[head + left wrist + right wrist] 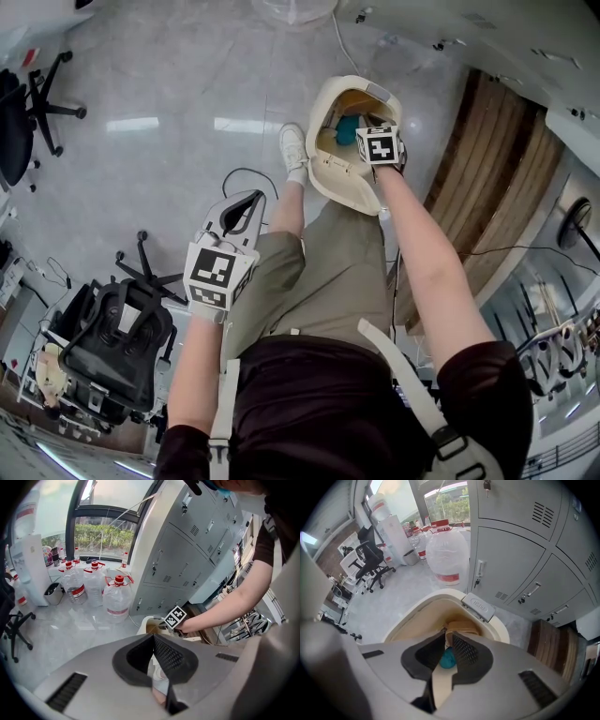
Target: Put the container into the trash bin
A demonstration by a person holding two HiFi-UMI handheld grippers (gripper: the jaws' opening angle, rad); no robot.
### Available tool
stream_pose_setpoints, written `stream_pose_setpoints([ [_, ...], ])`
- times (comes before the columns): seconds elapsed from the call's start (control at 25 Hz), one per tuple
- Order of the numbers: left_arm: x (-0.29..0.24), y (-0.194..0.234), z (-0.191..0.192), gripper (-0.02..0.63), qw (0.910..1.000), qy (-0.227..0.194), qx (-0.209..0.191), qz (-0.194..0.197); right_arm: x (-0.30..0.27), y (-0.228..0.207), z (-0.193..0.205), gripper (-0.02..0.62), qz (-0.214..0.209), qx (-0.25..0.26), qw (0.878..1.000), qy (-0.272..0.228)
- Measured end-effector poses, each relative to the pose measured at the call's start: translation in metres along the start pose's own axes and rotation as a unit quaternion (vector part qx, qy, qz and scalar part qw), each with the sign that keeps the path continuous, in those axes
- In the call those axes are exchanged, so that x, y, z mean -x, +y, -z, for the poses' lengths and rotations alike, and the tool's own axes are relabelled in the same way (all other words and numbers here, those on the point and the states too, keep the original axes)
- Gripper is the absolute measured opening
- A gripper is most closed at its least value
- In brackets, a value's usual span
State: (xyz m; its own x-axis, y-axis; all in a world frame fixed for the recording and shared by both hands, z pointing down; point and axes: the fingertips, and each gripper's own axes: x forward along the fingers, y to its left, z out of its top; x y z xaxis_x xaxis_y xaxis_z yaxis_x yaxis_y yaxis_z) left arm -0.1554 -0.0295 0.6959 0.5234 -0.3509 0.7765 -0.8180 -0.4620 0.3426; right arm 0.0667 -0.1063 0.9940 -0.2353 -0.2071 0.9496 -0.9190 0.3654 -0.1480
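Note:
A cream trash bin (323, 98) stands open on the floor before my feet, also seen as the bin (412, 611) and bin (146, 623). A teal container (347, 128) lies inside it and shows as the container (448, 659) between the jaws. My right gripper (373, 141) reaches over the bin's rim. In its own view the right gripper (448, 632) is shut on the thin edge of the bin's raised lid (439, 681), the flap (342, 183) nearest my legs. My left gripper (246, 199) hangs at my left thigh; the left gripper (153, 635) is shut and empty.
A black office chair (122, 347) stands close at my left and another chair (28, 103) farther off. Large water jugs (117, 597) stand behind the bin beside grey lockers (511, 541). A wooden panel (487, 187) is to the right. A cable (239, 173) lies on the floor.

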Motion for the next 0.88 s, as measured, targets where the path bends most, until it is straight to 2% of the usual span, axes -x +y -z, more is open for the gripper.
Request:
stream_pose_setpoints([
  [0.32, -0.001, -0.01, -0.016, 0.008, 0.9999, -0.011, -0.001, -0.003, 0.026, -0.005, -0.01, 0.034, -0.004, 0.005, 1.0, -0.017],
  [0.88, 0.003, -0.044, -0.056, 0.008, 0.999, -0.038, -0.021, 0.0, 0.093, -0.007, -0.02, 0.015, -0.04, 0.007, 0.998, -0.054],
])
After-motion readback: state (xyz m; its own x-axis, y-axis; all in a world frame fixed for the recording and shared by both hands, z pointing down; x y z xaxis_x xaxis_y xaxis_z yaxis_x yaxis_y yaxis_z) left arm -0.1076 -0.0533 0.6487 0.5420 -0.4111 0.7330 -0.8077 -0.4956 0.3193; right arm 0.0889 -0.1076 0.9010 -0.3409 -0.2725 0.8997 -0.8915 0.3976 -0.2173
